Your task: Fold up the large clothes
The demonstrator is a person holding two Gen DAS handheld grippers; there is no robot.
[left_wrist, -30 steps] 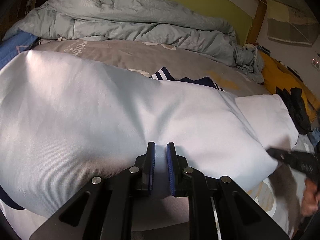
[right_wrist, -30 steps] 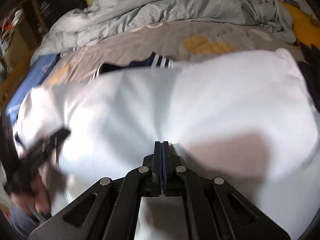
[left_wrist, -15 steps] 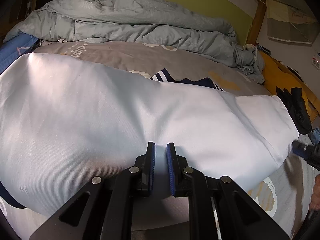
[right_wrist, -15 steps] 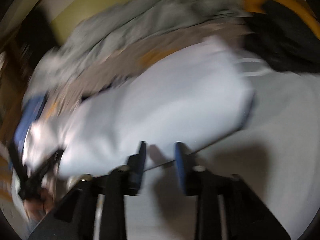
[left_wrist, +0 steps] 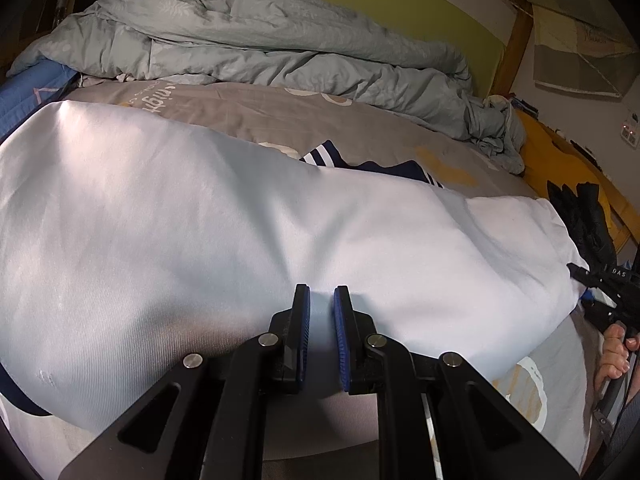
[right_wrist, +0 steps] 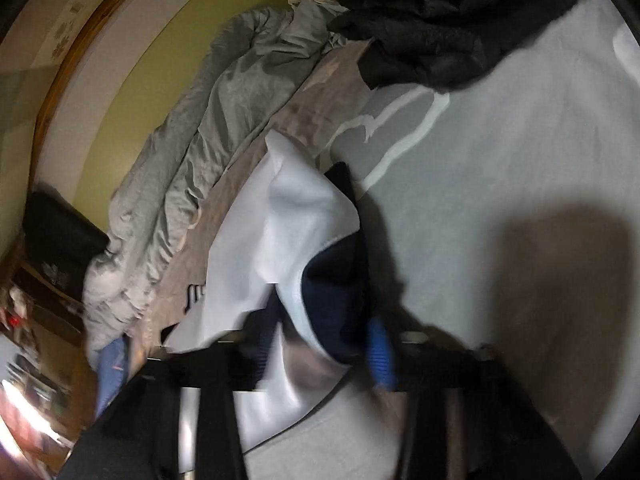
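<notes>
My left gripper (left_wrist: 320, 320) pinches the near hem of the white garment (left_wrist: 240, 240), spread across the bed (left_wrist: 360, 128). My right gripper (right_wrist: 320, 344) is closing around the garment's right end; pad contact is blurred. Next, I judge, secure it and carry 1 fold leftward.

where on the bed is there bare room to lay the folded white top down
Bare grey sheet lies open between the white garment and the black clothes pile, past the right gripper, whose jaws are closing on the garment's end. A narrower bare strip runs between the garment and the rumpled duvet. The duvet side and the black pile are crowded.
</notes>
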